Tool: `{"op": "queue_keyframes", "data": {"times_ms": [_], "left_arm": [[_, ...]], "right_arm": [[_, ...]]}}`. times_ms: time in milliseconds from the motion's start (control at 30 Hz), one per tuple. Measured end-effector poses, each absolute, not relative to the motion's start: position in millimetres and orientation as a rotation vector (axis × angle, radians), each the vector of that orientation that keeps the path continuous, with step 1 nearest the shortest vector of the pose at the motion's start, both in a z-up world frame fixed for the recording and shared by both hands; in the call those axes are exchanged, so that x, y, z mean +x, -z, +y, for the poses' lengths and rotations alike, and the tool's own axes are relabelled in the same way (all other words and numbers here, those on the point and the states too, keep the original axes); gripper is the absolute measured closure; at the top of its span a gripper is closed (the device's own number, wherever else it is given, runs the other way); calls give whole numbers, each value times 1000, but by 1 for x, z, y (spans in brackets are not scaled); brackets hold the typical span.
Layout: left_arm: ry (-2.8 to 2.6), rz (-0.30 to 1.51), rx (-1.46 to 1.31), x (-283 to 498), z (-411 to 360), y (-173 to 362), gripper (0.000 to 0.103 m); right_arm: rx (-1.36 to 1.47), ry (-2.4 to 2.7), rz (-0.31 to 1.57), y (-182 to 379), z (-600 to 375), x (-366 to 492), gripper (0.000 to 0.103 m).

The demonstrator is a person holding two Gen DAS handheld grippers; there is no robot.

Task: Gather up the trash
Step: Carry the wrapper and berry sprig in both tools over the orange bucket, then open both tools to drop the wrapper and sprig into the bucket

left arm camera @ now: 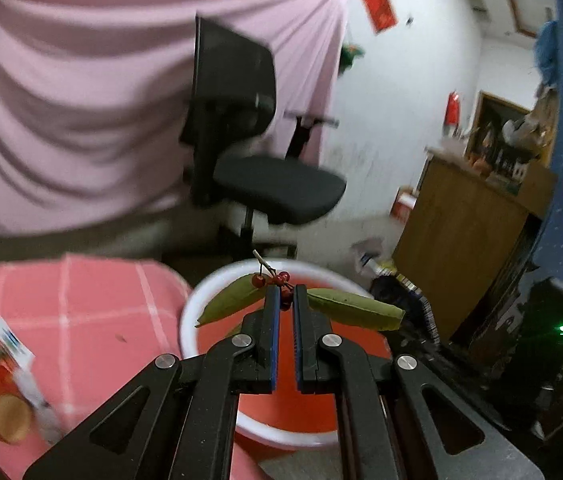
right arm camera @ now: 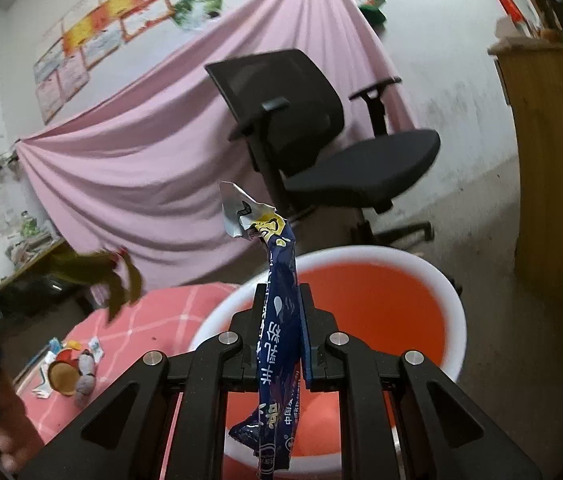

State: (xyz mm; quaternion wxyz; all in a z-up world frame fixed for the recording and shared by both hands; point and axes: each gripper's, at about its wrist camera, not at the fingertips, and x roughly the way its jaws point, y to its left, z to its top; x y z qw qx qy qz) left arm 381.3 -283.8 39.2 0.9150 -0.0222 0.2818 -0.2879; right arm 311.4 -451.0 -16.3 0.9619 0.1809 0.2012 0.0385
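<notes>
Left gripper [left arm camera: 285, 294] is pinched almost shut on a sprig of red berries with green leaves [left arm camera: 281, 286], holding it above the near rim of the white-rimmed orange basin [left arm camera: 217, 280]. Right gripper [right arm camera: 283, 292] is clamped narrowly on a crumpled blue snack wrapper [right arm camera: 279, 320], which stands up over that same basin and hangs below the jaws. Left of the basin, on the pink checked tabletop [right arm camera: 149, 320], more wrappers and scraps [right arm camera: 69, 368] lie in a small heap.
</notes>
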Motion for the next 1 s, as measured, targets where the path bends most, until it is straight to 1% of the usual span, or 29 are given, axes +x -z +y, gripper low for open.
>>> {"op": "queue_keyframes", "data": {"times_ms": [133,233,367,533,567,600,633,667,800,833,1000], "left_arm": [[558,697,-39,397,-297,-18,99],[535,750,-37,397,-295,-5,99],[503,803,-34,401,-292,1,99],[491,812,-31,401,-285,3,99],[489,811,-28,400,-283,3,98],[486,811,-28,399,-282,4,97],[483,812,-30,398,-281,4,95],[482,814,-31,398,-280,5,94],[474,811,-40,398,-276,6,79],[473,808,-49,398,-274,5,77],[471,797,-71,399,-267,0,71]], "right_arm": [[392,-78,462,24,-461,317,91],[413,-77,530,35,-463,324,91],[436,-91,603,46,-463,330,91],[424,-80,633,48,-460,332,89],[423,-77,639,49,-460,331,85],[424,-75,640,50,-461,331,78],[426,-74,640,50,-461,331,74],[426,-70,641,50,-462,331,72],[428,-62,644,50,-463,331,70],[429,-61,643,50,-463,332,69],[426,-59,634,48,-464,332,55]]}}
